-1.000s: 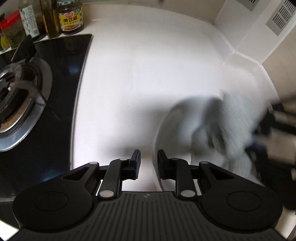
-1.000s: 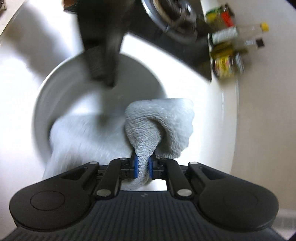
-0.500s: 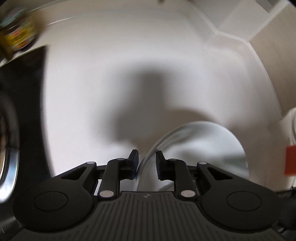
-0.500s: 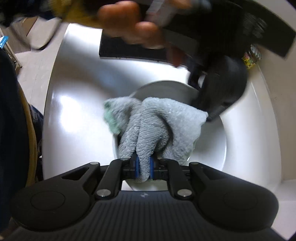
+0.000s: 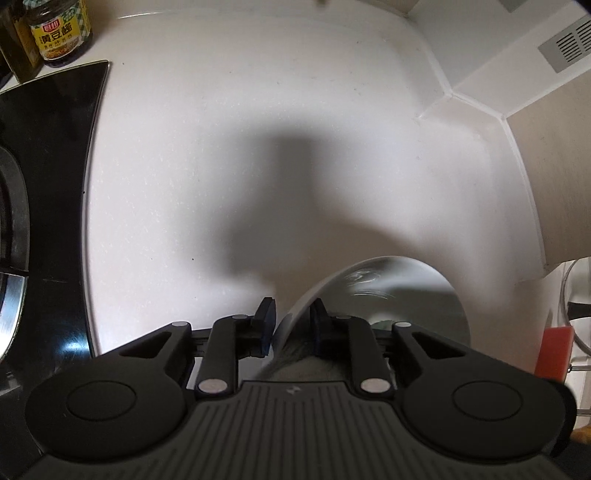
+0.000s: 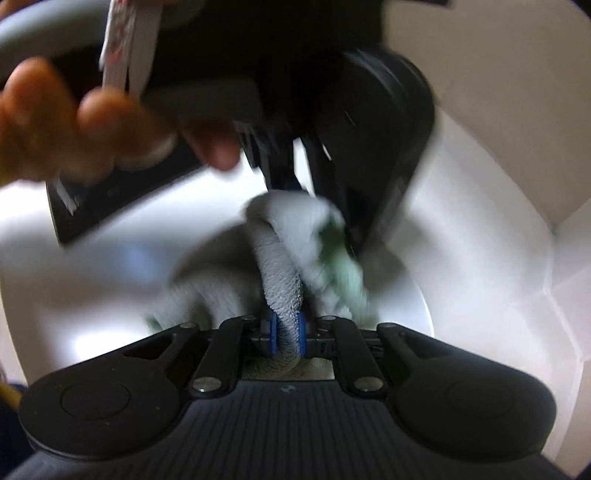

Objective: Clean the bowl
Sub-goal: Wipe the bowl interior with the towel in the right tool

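Observation:
In the left wrist view my left gripper (image 5: 291,323) is shut on the rim of the white bowl (image 5: 402,291), which is held tilted above the white counter (image 5: 258,147). In the right wrist view my right gripper (image 6: 287,332) is shut on a grey cloth (image 6: 280,273) with a green patch, pressed into the bowl (image 6: 413,295). The left gripper's black body (image 6: 354,129) and the hand holding it (image 6: 74,140) fill the top of that view, blurred.
A black gas hob (image 5: 40,184) lies at the left, with sauce jars (image 5: 59,29) behind it. A tiled wall corner (image 5: 480,103) stands at the right. An orange object (image 5: 554,350) and a wire rack sit at the far right.
The left gripper has closed on the bowl's rim and tilted the bowl up. The right gripper has moved the cloth around inside the bowl, close under the left gripper.

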`<state>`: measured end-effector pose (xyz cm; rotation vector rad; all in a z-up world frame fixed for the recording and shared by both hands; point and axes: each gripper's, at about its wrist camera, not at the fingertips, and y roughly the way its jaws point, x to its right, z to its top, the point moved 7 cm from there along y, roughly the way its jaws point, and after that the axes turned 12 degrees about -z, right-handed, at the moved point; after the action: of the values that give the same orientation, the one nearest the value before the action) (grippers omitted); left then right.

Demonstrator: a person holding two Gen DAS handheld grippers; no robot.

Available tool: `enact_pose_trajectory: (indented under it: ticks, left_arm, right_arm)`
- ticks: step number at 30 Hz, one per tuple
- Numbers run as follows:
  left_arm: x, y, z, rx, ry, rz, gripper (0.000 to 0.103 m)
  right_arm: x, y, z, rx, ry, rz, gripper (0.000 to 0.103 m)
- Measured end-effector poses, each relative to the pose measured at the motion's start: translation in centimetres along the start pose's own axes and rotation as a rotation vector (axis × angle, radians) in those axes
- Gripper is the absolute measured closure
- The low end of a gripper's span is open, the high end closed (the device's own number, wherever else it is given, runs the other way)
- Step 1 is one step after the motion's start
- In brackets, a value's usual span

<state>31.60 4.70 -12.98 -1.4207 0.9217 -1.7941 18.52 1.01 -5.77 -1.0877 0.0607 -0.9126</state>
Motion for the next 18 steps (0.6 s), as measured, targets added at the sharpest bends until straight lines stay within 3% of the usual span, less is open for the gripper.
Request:
enact_pose_trajectory:
  ticks: [2, 5, 7, 9, 11, 12, 15, 18]
  left_arm:
    - [-0.1, 0.1, -0.2, -0.003, 0.014, 0.014, 0.078]
    - [-0.4, 0.3, -0.5, -0.014, 0.017, 0.014, 0.076]
    - [-0.7, 0.3, -0.5, -0.01, -0.003, -0.005, 0.076]
    - [-1.0, 0.3, -0.6, -0.007, -0.023, -0.023, 0.078]
    - [-1.2, 0.1, -1.1, -0.009, -0.043, -0.035, 0.086]
    - [-1.3, 0.0, -1.2, -0.01, -0.051, -0.037, 0.087]
    - [-1.4, -0.3, -1.6, -0.001, -0.067, -0.035, 0.089]
    - [-1.3, -0.6, -1.8, 0.009, -0.08, -0.03, 0.089]
  right_arm:
    - [-1.2, -0.6, 0.2, 0.071, -0.122, 0.01, 0.094]
    - [-3.1, -2.5, -1.2, 0.212, -0.391, 0.109, 0.094]
    - [-3.5, -3.9, -2.6, 0.249, -0.505, 0.205, 0.094]
    - [-3.0, -4.8, -3.8, 0.241, -0.575, 0.263, 0.094]
    - [-1.6, -5.3, -4.8, 0.16, -0.591, 0.295, 0.094]
    - [-0.8, -5.6, -5.2, 0.118, -0.592, 0.305, 0.095]
    - [1.6, -4.7, -4.6, 0.009, -0.399, 0.228, 0.095]
    - [2.3, -3.2, -2.6, 0.012, -0.138, 0.182, 0.095]
